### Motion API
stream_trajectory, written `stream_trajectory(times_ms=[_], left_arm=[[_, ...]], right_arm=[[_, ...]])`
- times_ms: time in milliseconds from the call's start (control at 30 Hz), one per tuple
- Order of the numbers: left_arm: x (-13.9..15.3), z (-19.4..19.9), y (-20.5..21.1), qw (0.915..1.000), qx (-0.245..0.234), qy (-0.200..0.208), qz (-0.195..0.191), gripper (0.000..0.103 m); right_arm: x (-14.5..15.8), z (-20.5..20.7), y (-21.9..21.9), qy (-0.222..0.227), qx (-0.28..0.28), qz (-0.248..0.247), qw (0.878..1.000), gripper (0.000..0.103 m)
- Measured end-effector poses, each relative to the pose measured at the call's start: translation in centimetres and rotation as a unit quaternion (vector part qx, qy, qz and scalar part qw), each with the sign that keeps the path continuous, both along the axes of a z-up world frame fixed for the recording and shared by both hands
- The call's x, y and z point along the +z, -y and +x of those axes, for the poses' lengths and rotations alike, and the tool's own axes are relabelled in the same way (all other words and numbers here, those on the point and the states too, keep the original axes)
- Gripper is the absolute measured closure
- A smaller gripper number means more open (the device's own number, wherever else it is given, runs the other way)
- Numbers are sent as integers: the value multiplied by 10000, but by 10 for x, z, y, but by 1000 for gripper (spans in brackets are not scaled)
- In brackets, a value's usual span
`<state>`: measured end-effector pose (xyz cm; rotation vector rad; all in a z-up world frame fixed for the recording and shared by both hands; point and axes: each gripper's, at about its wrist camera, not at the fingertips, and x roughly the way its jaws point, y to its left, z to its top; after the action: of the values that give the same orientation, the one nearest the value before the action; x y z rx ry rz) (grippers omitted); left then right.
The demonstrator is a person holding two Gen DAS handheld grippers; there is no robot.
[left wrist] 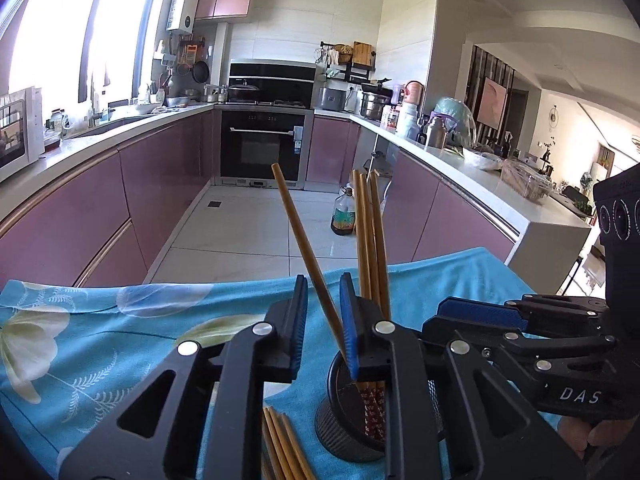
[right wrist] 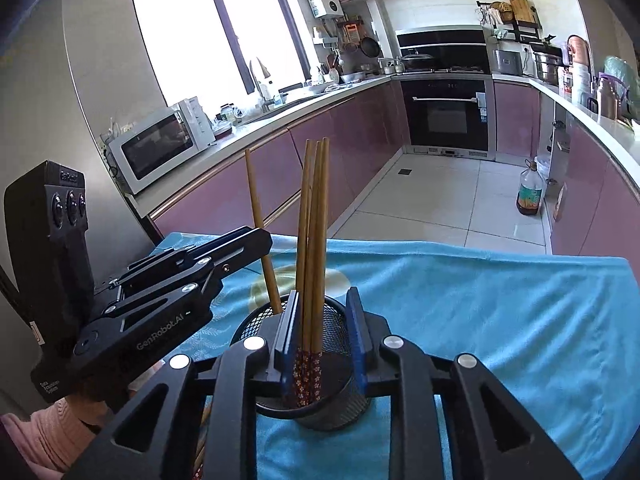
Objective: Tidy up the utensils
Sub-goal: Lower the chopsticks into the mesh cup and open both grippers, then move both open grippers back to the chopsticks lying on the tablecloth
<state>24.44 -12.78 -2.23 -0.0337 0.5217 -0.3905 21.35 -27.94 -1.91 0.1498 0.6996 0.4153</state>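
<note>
The left gripper (left wrist: 324, 320), low centre of its view, has its fingers spread around a single slanted bamboo chopstick (left wrist: 308, 256) whose lower end dips into the black wire-mesh cup (left wrist: 348, 412), apparently just let go or about to be. The right gripper (right wrist: 322, 332), fingers also spread and not pinching, straddles the cup (right wrist: 320, 360) at lower centre, probably to steady it, where three chopsticks (right wrist: 314, 240) with red patterned ends stand. More chopsticks (left wrist: 284, 444) lie on the table's blue floral cloth (left wrist: 120, 340).
</note>
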Motion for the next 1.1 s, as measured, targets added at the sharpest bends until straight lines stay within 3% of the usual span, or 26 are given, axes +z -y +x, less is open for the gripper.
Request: stream_trajectory(times_ms=[300, 567, 800, 933, 1100], left_arm=[[9, -14, 0, 9998, -133, -28, 115, 83], [21, -42, -20, 9999, -142, 41, 36, 68], [17, -71, -46, 9997, 17, -16, 243, 59], [6, -86, -65, 9989, 157, -208, 389, 58], [-19, -99, -89, 9962, 290, -593, 568, 58]], right_arm=[[-1, -9, 1, 43, 16, 87, 10000, 74], [0, -28, 5, 157, 69, 213, 9996, 69], [4, -58, -1, 318, 303, 308, 9986, 65], [-7, -69, -15, 170, 520, 259, 9982, 64], [-38, -68, -40, -355, 728, 98, 9967, 64]])
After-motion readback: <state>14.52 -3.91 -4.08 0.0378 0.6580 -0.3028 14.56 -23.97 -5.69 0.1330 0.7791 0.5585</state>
